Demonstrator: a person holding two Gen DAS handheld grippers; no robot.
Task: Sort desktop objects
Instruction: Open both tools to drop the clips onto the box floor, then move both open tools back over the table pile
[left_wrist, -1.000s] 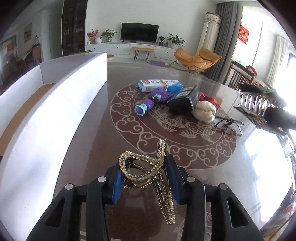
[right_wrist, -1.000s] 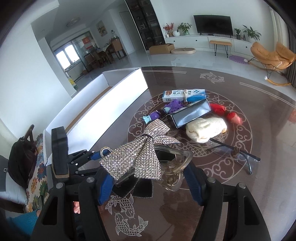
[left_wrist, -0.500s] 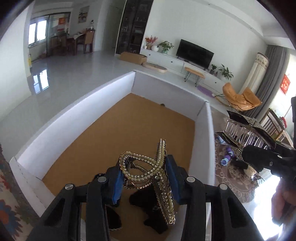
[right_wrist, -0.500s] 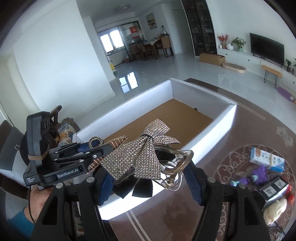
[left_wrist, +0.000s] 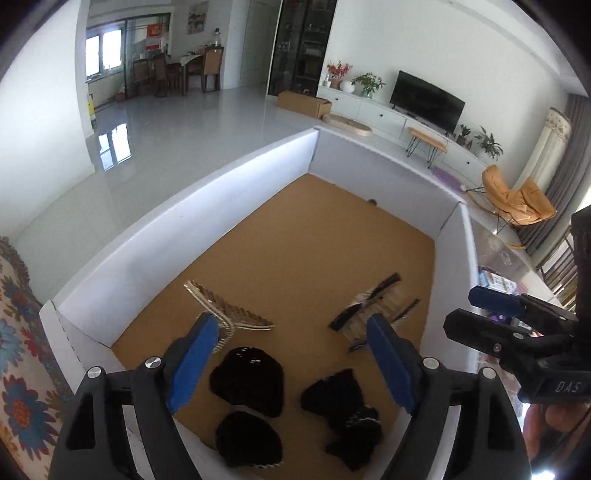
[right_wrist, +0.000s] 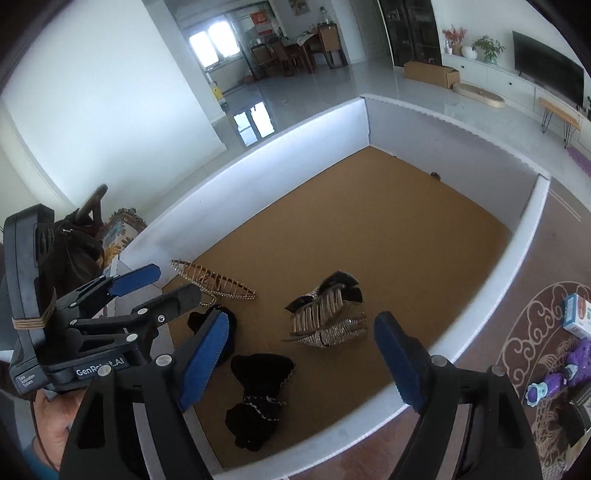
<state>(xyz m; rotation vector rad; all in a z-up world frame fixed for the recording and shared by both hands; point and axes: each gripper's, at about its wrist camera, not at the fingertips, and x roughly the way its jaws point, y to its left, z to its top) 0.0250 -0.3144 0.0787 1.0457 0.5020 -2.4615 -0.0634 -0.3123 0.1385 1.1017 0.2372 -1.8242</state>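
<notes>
Both grippers hang open and empty over a white-walled box (left_wrist: 207, 206) with a brown cork floor. In the left wrist view my left gripper (left_wrist: 291, 354) is above a gold rhinestone hair claw (left_wrist: 225, 314) and a silver bow hair claw (left_wrist: 373, 310) lying on the floor, with several black hair accessories (left_wrist: 247, 380) nearer me. The right gripper (left_wrist: 480, 306) shows at the right edge. In the right wrist view my right gripper (right_wrist: 303, 354) is above the bow claw (right_wrist: 328, 317); the gold claw (right_wrist: 214, 282) lies left, beside the left gripper (right_wrist: 147, 284).
The box (right_wrist: 517, 254) sits on a dark patterned table (right_wrist: 524, 354). On the table at right lie a toothpaste box (right_wrist: 576, 314) and a purple toy (right_wrist: 557, 373). A patterned cushion (left_wrist: 22, 369) is left of the box.
Both grippers opened and let go of their hair claws, which now lie on the box floor. Both have moved from over the table to over the box.
</notes>
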